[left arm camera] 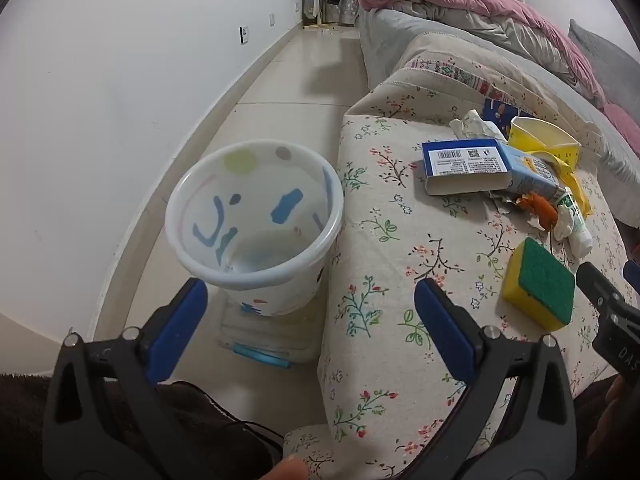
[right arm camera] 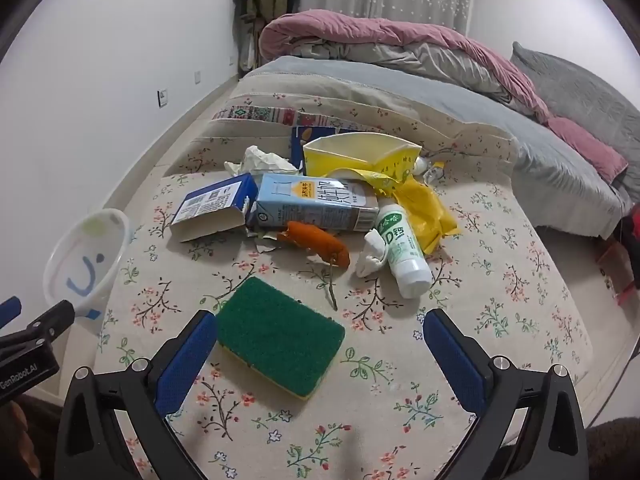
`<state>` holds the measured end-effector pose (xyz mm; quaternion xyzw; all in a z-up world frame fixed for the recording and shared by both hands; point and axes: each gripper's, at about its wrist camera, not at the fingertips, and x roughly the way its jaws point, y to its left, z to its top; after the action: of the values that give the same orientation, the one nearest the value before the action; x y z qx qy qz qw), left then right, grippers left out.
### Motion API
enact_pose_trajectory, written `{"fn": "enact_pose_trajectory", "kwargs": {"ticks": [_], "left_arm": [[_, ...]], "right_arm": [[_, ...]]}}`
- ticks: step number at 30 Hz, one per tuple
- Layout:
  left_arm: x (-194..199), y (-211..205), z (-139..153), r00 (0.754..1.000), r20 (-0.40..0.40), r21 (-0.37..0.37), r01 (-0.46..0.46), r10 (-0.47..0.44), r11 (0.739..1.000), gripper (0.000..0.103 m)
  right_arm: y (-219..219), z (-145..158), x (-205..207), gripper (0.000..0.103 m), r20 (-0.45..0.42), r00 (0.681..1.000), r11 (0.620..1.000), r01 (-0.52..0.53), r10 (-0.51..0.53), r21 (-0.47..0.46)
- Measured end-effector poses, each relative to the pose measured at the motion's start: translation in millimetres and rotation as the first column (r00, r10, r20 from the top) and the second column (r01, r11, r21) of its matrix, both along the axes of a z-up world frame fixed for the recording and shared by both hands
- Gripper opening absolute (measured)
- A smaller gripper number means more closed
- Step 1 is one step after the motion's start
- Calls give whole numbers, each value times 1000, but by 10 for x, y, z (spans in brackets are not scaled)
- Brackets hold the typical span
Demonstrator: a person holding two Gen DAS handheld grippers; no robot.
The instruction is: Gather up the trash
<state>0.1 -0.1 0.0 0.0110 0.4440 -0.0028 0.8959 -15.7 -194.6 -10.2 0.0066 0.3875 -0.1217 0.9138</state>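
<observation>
A pile of trash lies on the floral-covered surface (right arm camera: 480, 320): a blue box (right arm camera: 212, 208), a milk carton (right arm camera: 316, 204), an orange carrot piece (right arm camera: 320, 244), a white bottle (right arm camera: 404, 252), a yellow cup (right arm camera: 360, 156), a yellow wrapper (right arm camera: 424, 208) and crumpled tissue (right arm camera: 260, 160). A green and yellow sponge (right arm camera: 280, 336) lies nearest, just ahead of my open right gripper (right arm camera: 316, 344), close to its left finger. My left gripper (left arm camera: 308, 316) is open and empty, over the gap between the surface's edge and the white patterned bin (left arm camera: 256, 224) on the floor.
A bed with pink and grey bedding (right arm camera: 400, 48) runs behind the surface. White wall (left arm camera: 100, 80) and tiled floor (left arm camera: 288, 80) lie left of the bin. A clear box (left arm camera: 268, 344) sits under the bin. The bin (right arm camera: 84, 256) also shows at the right view's left edge.
</observation>
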Motion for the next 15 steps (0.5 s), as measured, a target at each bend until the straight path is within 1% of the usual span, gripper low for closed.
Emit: {"fn": "enact_pose_trajectory", "kwargs": {"ticks": [1, 6, 9, 10, 13, 15], "left_arm": [[2, 0, 0, 1000, -2, -3, -1, 1, 1000, 103], [2, -4, 2, 1000, 2, -9, -1, 1, 1000, 103], [45, 91, 60, 1000, 2, -14, -4, 4, 1000, 103], [63, 109, 66, 1000, 2, -16, -4, 5, 1000, 103], [72, 135, 92, 1000, 3, -18, -8, 8, 1000, 103], [18, 132, 57, 1000, 15, -24, -20, 20, 1000, 103]], "right_arm": [[-17, -1, 3, 103, -9, 1000, 999, -2, 2, 41], [13, -13, 25, 103, -15, 1000, 999, -21, 21, 37], [39, -18, 50, 103, -16, 999, 999, -32, 32, 27], [28, -97, 32, 103, -3, 1000, 999, -21, 21, 44], [39, -101, 81, 103, -7, 1000, 999, -21, 21, 48], [60, -99, 114, 103, -12, 1000, 998, -22, 22, 52]]}}
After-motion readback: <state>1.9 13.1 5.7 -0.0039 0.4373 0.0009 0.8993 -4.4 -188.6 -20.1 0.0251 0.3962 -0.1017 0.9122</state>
